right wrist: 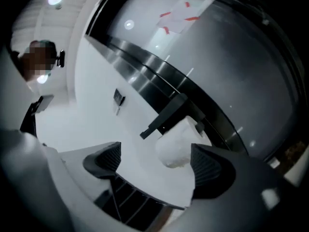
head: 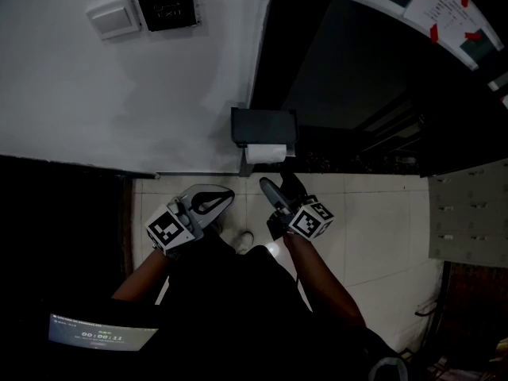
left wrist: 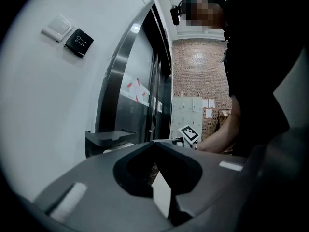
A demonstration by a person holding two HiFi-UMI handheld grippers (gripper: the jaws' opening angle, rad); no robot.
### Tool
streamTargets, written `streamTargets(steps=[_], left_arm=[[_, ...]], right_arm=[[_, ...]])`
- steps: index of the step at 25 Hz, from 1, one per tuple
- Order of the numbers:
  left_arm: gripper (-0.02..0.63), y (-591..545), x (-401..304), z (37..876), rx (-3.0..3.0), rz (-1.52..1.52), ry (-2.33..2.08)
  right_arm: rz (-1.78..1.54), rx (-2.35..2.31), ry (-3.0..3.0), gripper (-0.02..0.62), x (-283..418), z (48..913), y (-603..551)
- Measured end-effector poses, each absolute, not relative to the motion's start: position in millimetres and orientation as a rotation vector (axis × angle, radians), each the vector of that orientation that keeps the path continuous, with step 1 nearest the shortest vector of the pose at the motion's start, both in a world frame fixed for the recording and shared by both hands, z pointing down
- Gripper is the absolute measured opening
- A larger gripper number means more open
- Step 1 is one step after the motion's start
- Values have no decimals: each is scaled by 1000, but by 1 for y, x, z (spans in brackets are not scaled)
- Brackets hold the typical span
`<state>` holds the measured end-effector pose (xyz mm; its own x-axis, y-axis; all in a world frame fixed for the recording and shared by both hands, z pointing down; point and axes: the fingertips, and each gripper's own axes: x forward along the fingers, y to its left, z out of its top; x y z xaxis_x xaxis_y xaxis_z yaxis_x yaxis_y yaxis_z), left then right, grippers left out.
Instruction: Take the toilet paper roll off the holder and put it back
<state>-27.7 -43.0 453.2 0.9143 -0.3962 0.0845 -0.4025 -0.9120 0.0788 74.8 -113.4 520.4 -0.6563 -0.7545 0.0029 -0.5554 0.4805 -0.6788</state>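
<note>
A: Quick, where's the toilet paper roll (head: pixel 266 153)?
B: On the holder (head: pixel 264 127), under its dark cover. That's fixed to the white wall (head: pixel 119 94), right by the edge of the dark door (head: pixel 357 70). In the head view it sits at 12 o'clock from your right tongs (head: pixel 279 186), near but apart.

A: Right tongs, what state?
B: Jaws wide apart, nothing clamped. In the right gripper view the roll (right wrist: pixel 178 144) shows btwn them, much closer to the pad (right wrist: pixel 208 166) at 3 o'clock. Can't tell if it touches that one. The other pad is well clear at 9 o'clock. The holder's dark arm (right wrist: pixel 171 112) is at 12 o'clock of the roll there.

A: And the left tongs (head: pixel 226 197)?
B: At 9 o'clock of your right ones, over the tiled floor (head: pixel 373 213). Tips together, empty. The left gripper view shows the same: jaws meet at the tips w/ nothing held. From those tips, holder and roll (left wrist: pixel 118 149) are at 9 o'clock. The right tongs' marker cube (left wrist: pixel 189 133) is at approx 2 o'clock.

A: Anything else on the wall?
B: A white switch (head: pixel 117 18) and a black plate (head: pixel 167 6) side by side, approx 11 o'clock from the holder, well apart from it. There's a paper sheet w/ red tape (head: pixel 444 6) at 2 o'clock, on the door. A small lit screen (head: pixel 99 333) is at 7 o'clock, low in the head view, by your left arm.
</note>
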Motion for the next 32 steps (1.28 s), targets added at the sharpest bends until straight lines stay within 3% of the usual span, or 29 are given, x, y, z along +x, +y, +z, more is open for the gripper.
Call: streamTargets(steps=[6, 14, 17, 32], left_arm=[[2, -45, -22, 451, 2983, 95, -623], [2, -44, -17, 442, 2980, 86, -619], [2, -44, -16, 439, 2987, 72, -624], [2, -44, -15, 430, 3012, 12, -629]], right_arm=[[-610, -1027, 2703, 427, 61, 479, -89], [-240, -806, 2947, 114, 32, 439, -55], [-174, -765, 2974, 33, 30, 431, -48], [-142, -710, 2991, 2, 29, 420, -42]])
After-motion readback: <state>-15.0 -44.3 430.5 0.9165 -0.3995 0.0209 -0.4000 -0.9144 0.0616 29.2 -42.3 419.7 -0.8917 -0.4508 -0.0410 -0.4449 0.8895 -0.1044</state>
